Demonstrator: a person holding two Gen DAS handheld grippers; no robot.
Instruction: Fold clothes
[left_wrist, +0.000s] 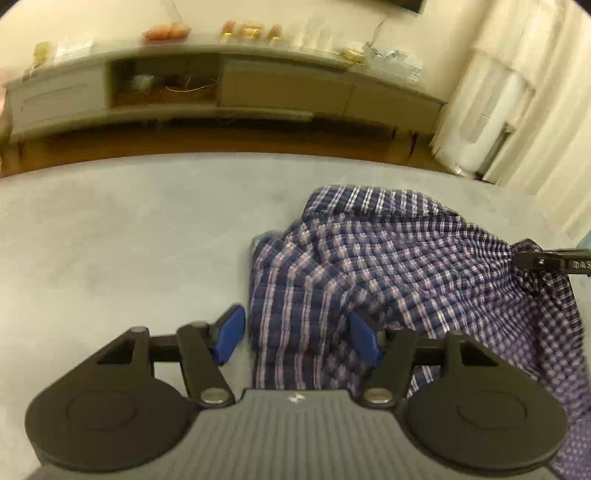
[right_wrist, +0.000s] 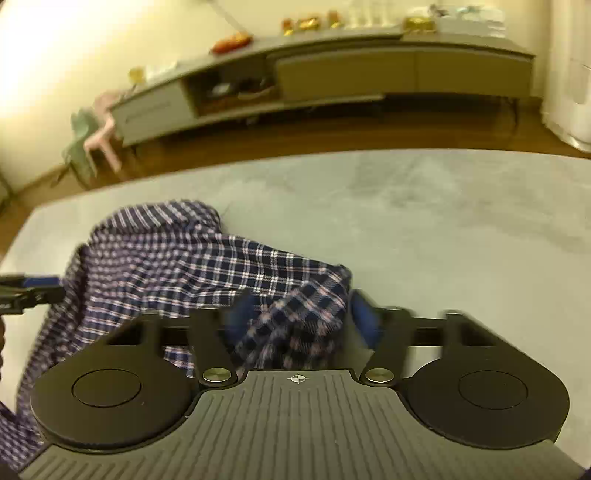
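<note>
While the plaid shirt (left_wrist: 388, 266) lies crumpled on the grey tabletop (left_wrist: 122, 236), both tongs have cloth between their blue pads. The left tongs (left_wrist: 297, 336) stand partly open over one edge of the shirt (the left pad looks clear of the cloth, so a grip cannot be told). The right tongs (right_wrist: 301, 319) are narrow, with a bunched fold (right_wrist: 295, 325) between their pads. Beyond the tabletop runs a long low cabinet (right_wrist: 351, 74).

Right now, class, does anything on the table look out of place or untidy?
Yes: the plaid shirt lies bunched and rumpled on the grey table, not flat. A fold of it sits between the right claw pads.
</note>
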